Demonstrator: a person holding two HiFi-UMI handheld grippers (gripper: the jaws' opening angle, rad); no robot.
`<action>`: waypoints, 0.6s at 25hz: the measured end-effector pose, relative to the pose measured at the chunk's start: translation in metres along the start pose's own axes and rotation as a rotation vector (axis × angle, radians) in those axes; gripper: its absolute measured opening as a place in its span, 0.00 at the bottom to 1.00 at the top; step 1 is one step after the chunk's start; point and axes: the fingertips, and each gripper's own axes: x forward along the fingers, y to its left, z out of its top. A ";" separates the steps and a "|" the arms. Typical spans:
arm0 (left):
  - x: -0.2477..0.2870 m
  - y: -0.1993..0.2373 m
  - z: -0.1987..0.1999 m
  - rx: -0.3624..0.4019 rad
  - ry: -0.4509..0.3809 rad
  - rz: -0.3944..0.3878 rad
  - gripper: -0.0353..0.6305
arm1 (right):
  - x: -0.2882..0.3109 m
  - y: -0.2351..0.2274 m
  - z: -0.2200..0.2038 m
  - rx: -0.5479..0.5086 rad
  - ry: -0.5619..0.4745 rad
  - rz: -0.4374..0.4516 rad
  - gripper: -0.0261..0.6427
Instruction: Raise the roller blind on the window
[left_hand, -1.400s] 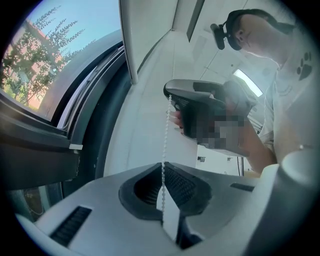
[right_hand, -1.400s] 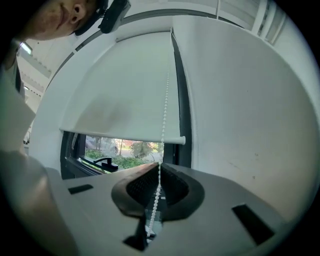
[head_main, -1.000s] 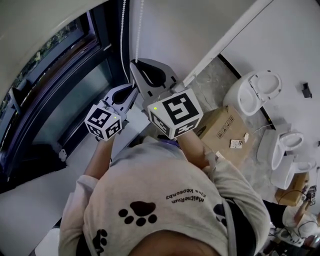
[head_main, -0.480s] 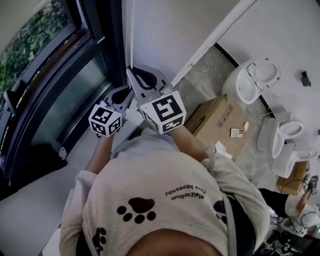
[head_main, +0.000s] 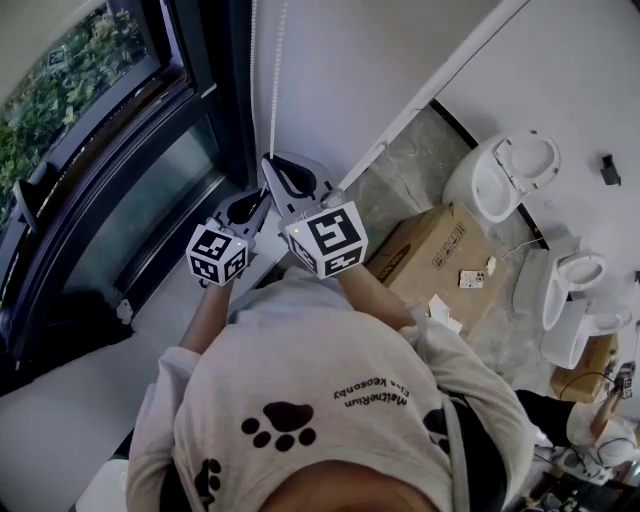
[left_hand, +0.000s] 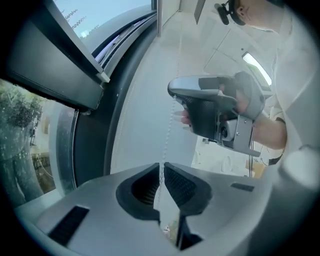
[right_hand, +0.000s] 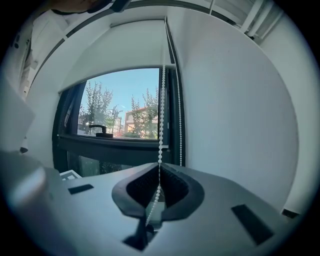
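The white roller blind covers the top of the window; sky and trees show below it. Two strands of white bead chain hang beside the dark frame. My right gripper is shut on one strand of the bead chain, which runs on down between the pads. In the head view the right gripper sits slightly above the left gripper. My left gripper is shut on a strand of the bead chain that passes the right gripper.
A white wall stands right of the dark window frame, which carries a window handle. A cardboard box lies on the floor behind me, with white toilets and more ceramic pieces past it.
Both grippers have come down together along the chain, still shut on it. In the head view the white area at the top left has given way to more green through the glass.
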 end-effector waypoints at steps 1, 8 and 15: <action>-0.001 -0.001 0.003 -0.005 -0.004 -0.009 0.09 | 0.000 -0.002 0.000 0.002 0.001 0.000 0.06; -0.027 -0.014 0.055 -0.098 -0.065 -0.103 0.25 | 0.002 0.000 0.000 0.018 -0.012 0.015 0.06; -0.055 -0.014 0.145 0.037 -0.129 -0.080 0.23 | 0.003 -0.001 -0.001 0.015 -0.017 0.018 0.06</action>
